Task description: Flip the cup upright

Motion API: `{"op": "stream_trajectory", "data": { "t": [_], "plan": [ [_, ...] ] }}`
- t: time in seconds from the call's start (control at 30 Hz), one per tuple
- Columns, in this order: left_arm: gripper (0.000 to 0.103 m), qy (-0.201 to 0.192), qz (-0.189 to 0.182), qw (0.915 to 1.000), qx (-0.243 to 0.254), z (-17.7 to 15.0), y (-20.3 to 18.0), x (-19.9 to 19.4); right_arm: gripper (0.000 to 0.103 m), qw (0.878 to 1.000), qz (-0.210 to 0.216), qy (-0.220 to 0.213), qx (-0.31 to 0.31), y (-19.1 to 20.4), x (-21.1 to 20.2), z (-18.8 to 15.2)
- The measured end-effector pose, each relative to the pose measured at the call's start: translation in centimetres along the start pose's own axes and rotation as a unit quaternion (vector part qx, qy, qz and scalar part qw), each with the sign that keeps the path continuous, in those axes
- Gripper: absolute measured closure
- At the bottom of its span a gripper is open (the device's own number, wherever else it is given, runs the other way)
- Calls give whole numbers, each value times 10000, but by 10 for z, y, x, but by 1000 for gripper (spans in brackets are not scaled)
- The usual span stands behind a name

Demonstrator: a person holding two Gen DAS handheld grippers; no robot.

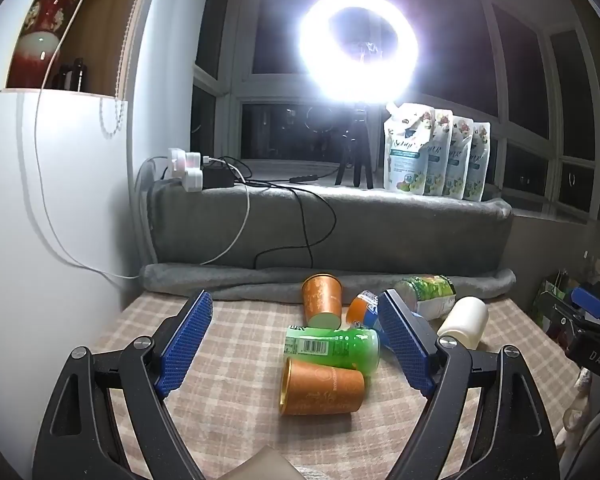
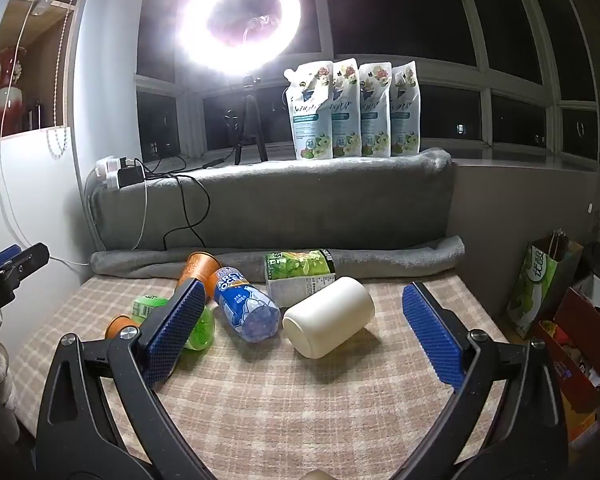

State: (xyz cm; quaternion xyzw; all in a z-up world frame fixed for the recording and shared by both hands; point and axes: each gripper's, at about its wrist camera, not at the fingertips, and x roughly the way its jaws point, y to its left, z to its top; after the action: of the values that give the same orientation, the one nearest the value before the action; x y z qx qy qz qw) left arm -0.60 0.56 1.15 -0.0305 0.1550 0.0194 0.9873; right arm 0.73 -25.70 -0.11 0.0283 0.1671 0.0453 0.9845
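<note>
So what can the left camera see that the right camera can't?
Only the left wrist view shows the whole lying orange cup with its gold open mouth, and the right gripper at its far right edge. Only the right wrist view shows the green paper bag, the red box and the left gripper at its left edge. Both show the white cup on its side, the green can, the blue bottle, the carton, the ring light and four pouches. Each camera's own gripper is open.

Matt cream cup (image 2: 329, 317) (smooth plastic) on woven checked cloth (image 2: 300, 400).
</note>
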Motion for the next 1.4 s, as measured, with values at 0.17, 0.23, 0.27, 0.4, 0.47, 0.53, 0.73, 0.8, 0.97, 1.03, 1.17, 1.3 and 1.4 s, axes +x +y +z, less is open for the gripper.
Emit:
{"op": "stream_trajectory", "data": {
  "t": [0.17,0.23,0.27,0.4,0.47,0.53,0.73,0.8,0.97,1.03,1.17,1.3,1.4],
  "plan": [
    [18,-4,-9,10000,4,1,0,0,2,10000,11,-36,13,0,0,0],
    [18,-3,-7,10000,9,0,-1,-1,2,10000,10,-48,16,0,-1,0],
    [18,-4,-4,10000,9,0,-1,-1,2,10000,9,-43,20,0,-1,0],
    [18,-2,-7,10000,7,0,-1,-1,2,10000,-9,9,5,0,0,0],
    [18,-2,-4,10000,9,0,-1,-1,2,10000,-2,19,-2,1,1,0],
    [18,0,-9,10000,7,0,-1,-1,2,10000,-1,7,1,1,1,0],
    [18,2,-2,10000,8,0,-1,-1,2,10000,9,1,2,2,1,0],
    [18,7,-2,10000,5,-1,-2,-1,2,10000,0,-8,-9,2,2,0],
    [18,4,-2,10000,12,-1,-2,-1,2,10000,1,-3,-8,2,4,1],
    [18,21,-9,10000,7,-2,-1,0,2,10000,9,16,-6,1,2,3],
    [18,64,-14,10000,5,-3,-1,4,2,10000,50,85,-5,6,12,1],
    [18,84,0,10000,-33,-2,2,8,2,9999,76,105,-58,9,19,6],
    [18,80,19,9999,-68,-1,5,9,2,9963,70,829,-226,11,33,4]
  ]
}}
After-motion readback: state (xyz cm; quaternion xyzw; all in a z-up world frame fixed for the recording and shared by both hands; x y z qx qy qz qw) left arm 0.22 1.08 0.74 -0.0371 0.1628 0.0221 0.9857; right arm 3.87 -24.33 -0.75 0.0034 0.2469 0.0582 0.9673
